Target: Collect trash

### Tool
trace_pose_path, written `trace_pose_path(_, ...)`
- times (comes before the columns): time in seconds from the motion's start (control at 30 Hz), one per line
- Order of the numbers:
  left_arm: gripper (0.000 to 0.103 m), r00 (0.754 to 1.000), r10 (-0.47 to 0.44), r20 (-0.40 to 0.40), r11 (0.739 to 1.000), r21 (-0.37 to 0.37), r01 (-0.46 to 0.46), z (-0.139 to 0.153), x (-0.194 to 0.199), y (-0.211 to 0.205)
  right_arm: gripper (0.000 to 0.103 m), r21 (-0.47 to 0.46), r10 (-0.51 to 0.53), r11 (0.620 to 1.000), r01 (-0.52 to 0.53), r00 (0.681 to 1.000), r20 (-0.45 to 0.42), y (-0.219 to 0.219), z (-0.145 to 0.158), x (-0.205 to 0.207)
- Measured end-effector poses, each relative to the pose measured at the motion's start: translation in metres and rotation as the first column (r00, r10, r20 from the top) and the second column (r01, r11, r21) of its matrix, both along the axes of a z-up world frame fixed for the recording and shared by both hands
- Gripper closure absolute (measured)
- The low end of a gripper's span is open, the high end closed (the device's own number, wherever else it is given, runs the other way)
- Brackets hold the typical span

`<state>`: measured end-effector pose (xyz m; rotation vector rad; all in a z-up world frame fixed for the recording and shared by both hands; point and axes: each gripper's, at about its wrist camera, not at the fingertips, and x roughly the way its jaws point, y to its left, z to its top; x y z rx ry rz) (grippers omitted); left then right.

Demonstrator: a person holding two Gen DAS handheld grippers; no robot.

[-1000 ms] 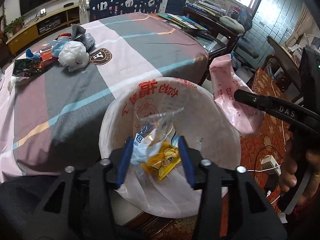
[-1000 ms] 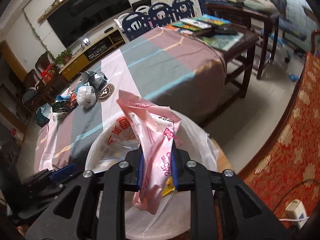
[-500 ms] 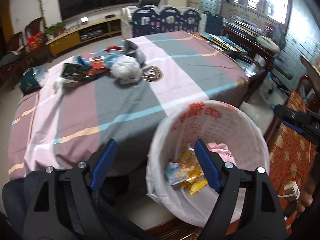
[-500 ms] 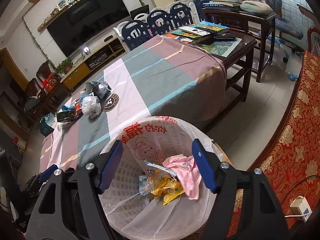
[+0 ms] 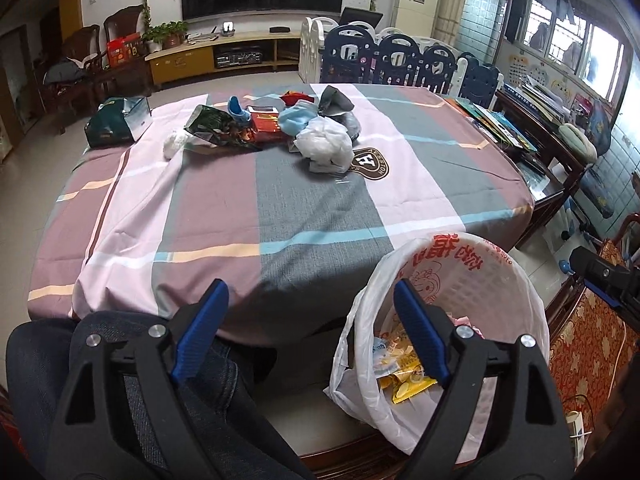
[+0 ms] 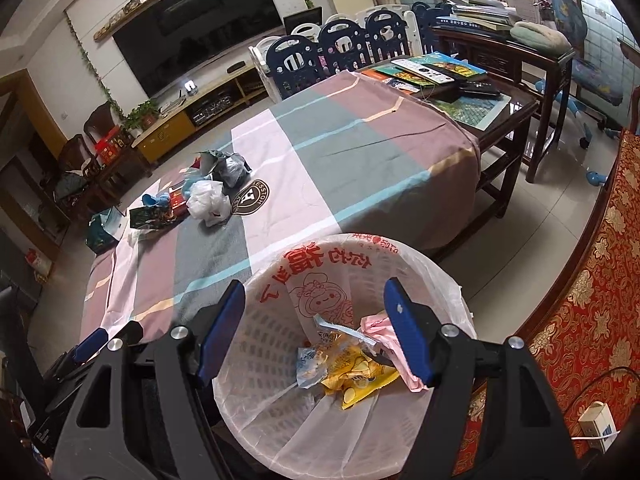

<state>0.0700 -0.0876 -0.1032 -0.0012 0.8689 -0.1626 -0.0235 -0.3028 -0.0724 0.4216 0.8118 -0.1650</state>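
A white bin lined with a printed plastic bag [image 6: 280, 344] stands on a low stool at the table's near edge, also in the left wrist view [image 5: 516, 292]. Inside lie a yellow snack wrapper [image 6: 356, 376], a clear blue-printed wrapper [image 6: 308, 364] and a pink bag [image 6: 380, 328]. A pile of trash sits far across the striped tablecloth: a white plastic bag [image 5: 326, 144], a dark green packet [image 5: 214, 126], a red packet [image 5: 266, 124] and a grey bag [image 5: 336, 100]. My left gripper [image 5: 308, 332] is open and empty above the table's near edge. My right gripper [image 6: 316, 336] is open and empty above the bin.
A green box [image 5: 116, 120] sits at the table's far left corner. Books lie on a dark wooden side table [image 6: 512, 112] to the right. Blue and white playpen panels [image 5: 400, 60] stand behind the table. A power strip [image 6: 598, 426] lies on the red patterned rug.
Both grippers opened and let go: the clear wrapper and the pink bag dropped into the bin. My left gripper then drew back and left, over the table edge. My right gripper stayed above the bin.
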Motion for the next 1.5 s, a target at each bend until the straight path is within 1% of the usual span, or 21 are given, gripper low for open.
trace_pose_path(0.13, 0.018, 1.000, 0.011, 0.006, 1.000, -0.003, -0.011, 0.002, -0.001, 0.002, 0.032, 0.000, -0.004, 1.000, 0.004, 1.000, -0.002, 0.000, 0.000, 0.000)
trace_pose_path(0.9, 0.018, 0.999, 0.039, -0.018, 0.999, -0.019, -0.039, -0.002, 0.000, 0.009, 0.032, 0.028, -0.004, 1.000, 0.005, 1.000, -0.028, 0.000, -0.011, 0.001)
trace_pose_path(1.1, 0.018, 0.998, 0.053, -0.023, 0.998, -0.035, -0.054, -0.003, 0.001, 0.014, 0.032, 0.027, -0.004, 1.000, 0.005, 1.000, -0.030, 0.001, -0.012, 0.001)
trace_pose_path(1.23, 0.018, 0.995, 0.094, -0.025, 0.993, -0.067, -0.096, -0.003, 0.007, 0.030, 0.032, 0.029, -0.003, 1.000, 0.004, 0.999, -0.034, 0.002, -0.014, 0.004)
trace_pose_path(1.33, 0.018, 0.990, 0.141, -0.010, 0.988, -0.069, -0.141, -0.002, 0.014, 0.046, 0.032, 0.020, 0.006, 1.000, -0.006, 0.999, -0.036, 0.007, -0.018, 0.013)
trace_pose_path(1.43, 0.018, 0.983, 0.184, 0.002, 0.981, -0.068, -0.183, -0.004, 0.023, 0.065, 0.032, 0.002, 0.033, 0.999, -0.033, 0.999, -0.032, 0.018, -0.024, 0.035)
trace_pose_path(1.5, 0.018, 0.975, 0.221, -0.002, 0.973, -0.073, -0.221, -0.008, 0.030, 0.082, 0.032, -0.020, 0.071, 0.997, -0.071, 0.997, -0.019, 0.031, -0.028, 0.060)
